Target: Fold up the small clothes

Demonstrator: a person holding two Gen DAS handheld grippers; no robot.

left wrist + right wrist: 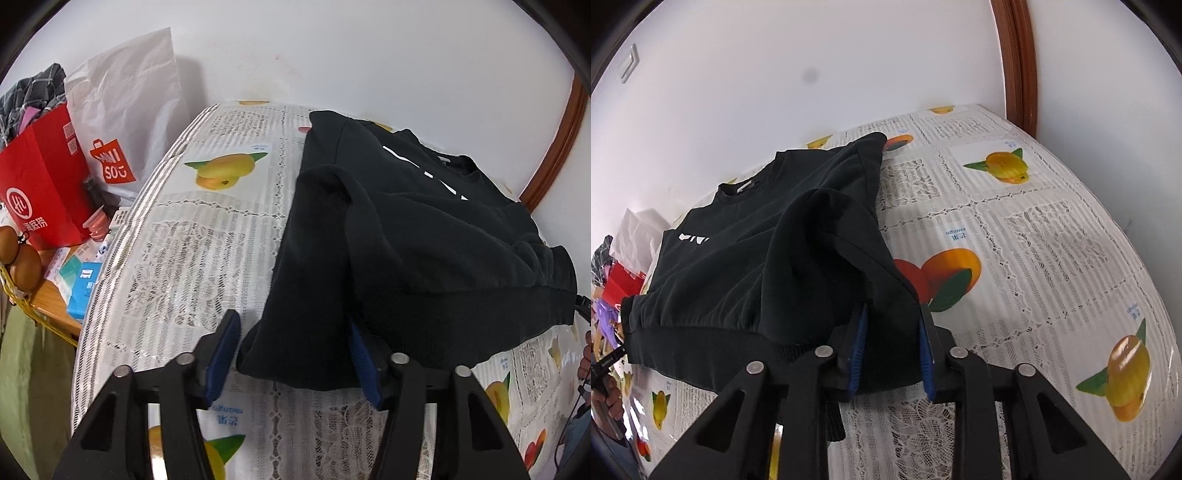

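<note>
White wall behind, fruit-print lace tablecloth (207,258) below, black sweatshirt (424,229) laid across it.

Both sleeves are folded in over the body, and each cuff end reaches toward a gripper at the near hem. The left gripper (295,354) has its jaws parted around the left sleeve (314,280): the right blue pad (364,365) is against the cloth, the left pad stands clear of it, so nothing is pinched. The right gripper (891,350) has its blue pads (857,343) pressed on either side of the right sleeve (886,306), clamping the cuff. A red paper bag (44,184) and a white bag (125,110) stand beside the table's left edge.
</note>
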